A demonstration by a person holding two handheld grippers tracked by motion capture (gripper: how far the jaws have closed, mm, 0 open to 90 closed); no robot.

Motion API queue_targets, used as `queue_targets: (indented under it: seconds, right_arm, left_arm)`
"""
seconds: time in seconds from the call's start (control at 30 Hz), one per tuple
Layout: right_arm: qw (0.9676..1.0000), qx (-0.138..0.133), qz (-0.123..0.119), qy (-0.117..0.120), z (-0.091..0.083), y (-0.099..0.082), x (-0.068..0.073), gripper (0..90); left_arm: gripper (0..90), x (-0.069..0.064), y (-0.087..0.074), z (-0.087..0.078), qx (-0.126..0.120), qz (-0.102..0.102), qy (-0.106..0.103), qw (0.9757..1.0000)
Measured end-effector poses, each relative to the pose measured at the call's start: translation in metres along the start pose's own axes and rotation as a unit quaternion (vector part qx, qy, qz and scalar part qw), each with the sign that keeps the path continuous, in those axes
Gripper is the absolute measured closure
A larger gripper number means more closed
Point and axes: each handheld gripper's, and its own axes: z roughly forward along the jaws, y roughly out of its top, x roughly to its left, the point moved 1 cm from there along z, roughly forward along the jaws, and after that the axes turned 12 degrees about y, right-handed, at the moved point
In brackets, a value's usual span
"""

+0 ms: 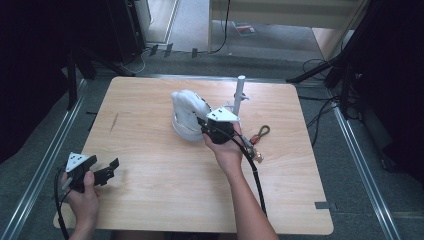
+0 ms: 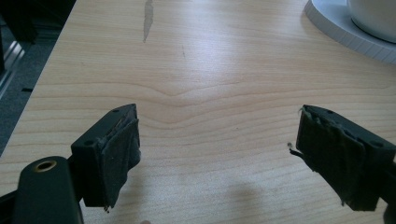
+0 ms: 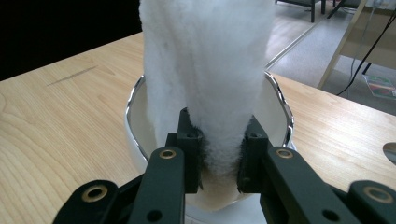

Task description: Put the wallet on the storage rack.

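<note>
Cloth (image 3: 205, 70), white and fluffy, rises out of my right gripper view's top edge, so its upper end is cut off; in the high view it hides most of the bowl (image 1: 184, 131) beneath it. My right gripper (image 3: 219, 158) has its jaws closed on the cloth's lower part, pinching it just above the bowl's inside. One white bowl (image 3: 135, 135) with a shiny rim stands on a white plate (image 2: 336, 28), itself cut off at the corner of my left gripper view. My left gripper (image 2: 217, 154) is wide open and holds nothing, bare table (image 2: 210, 84) between its jaws, plate well ahead. Beside my right hand (image 1: 227, 150) lie small objects (image 1: 257, 137), too small to identify, and one white post (image 1: 239, 95).
</note>
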Motion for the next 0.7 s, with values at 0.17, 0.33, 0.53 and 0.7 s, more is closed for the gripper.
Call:
queue_targets:
  seconds: [0.17,0.33,0.53,0.7]
  right_arm:
    - [0.9998,0.008,-0.017,-0.006,0.004,-0.004,0.003,76.1]
    - [0.9981,0.037,-0.045,-0.019,0.010,-0.006,0.012,76.5]
    - [0.9985,0.047,-0.020,-0.017,0.013,-0.008,0.008,77.3]
    - [0.9982,0.056,-0.010,-0.015,0.017,-0.011,0.007,77.8]
  left_arm:
    - [14.2,0.000,0.000,0.000,0.001,0.000,0.000,1.0000]
    - [14.3,0.000,0.000,0.000,0.001,0.002,0.000,1.0000]
    - [14.3,0.000,0.000,0.000,0.002,0.002,0.001,1.0000]
    - [14.3,-0.001,0.000,0.001,0.003,0.002,0.002,1.0000]
